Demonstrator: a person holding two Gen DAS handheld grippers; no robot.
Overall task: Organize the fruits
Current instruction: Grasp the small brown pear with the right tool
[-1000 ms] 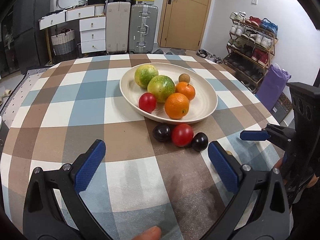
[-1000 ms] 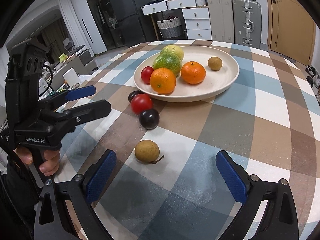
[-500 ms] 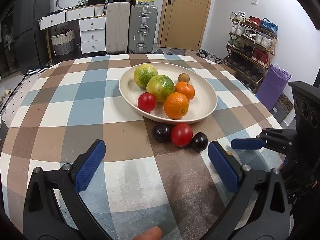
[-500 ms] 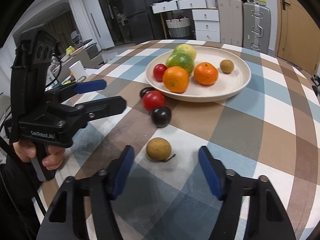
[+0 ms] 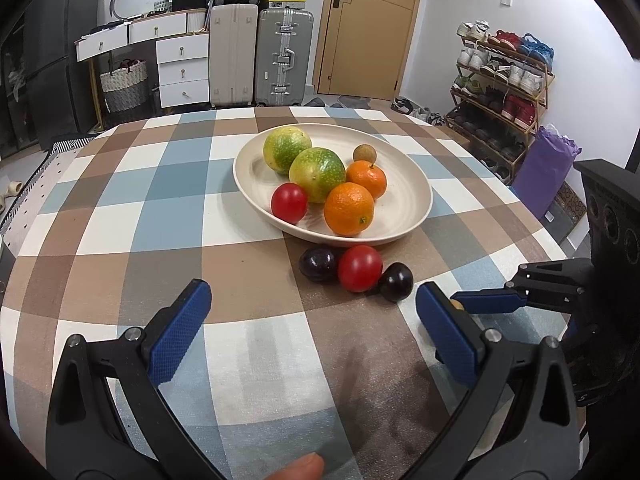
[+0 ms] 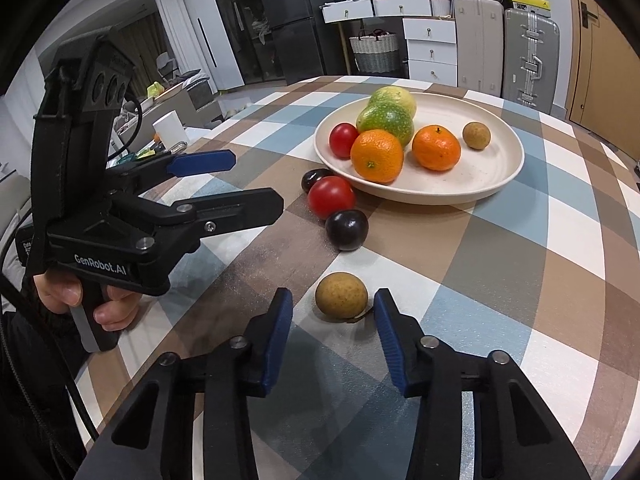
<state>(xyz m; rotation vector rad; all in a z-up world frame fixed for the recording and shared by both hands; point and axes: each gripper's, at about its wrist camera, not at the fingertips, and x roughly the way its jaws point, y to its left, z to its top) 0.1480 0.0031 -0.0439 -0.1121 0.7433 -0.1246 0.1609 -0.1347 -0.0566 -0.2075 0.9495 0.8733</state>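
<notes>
— So, nearest first: what is the right gripper (image 6: 332,316) doing?

— It sits low over the checked tablecloth (image 6: 500,264), its blue pads part-way apart on either side of the loose longan (image 6: 341,295). The pads stand just beside the fruit and do not press it, so nothing is pinched yet. A thin stem trails from the longan toward the right-hand pad.

— And the left gripper (image 5: 312,320)?

— Spread wide and empty, hovering above bare cloth, pointed at the cluster of loose fruit. A fingertip (image 5: 298,466) shows at the bottom edge of its view.

— What lies further out?

— Three pieces huddled against the near rim of the plate (image 5: 416,196): a dark plum (image 5: 318,264), a red tomato (image 5: 359,268) touching it, and a second dark plum (image 5: 396,282) on the tomato's other side.

— And on the plate itself?

— Six pieces: a tomato (image 5: 289,203), two oranges (image 5: 349,209), two large green fruits (image 5: 317,175) and a small longan (image 5: 363,153) at the back.

— So how far along would you judge it?

— Past halfway, I would say, if the plate is where everything goes. Six are in; four remain on the cloth, and the longan between the right pads looks like the next to go. Being round, it may roll if one pad touches first.
</notes>
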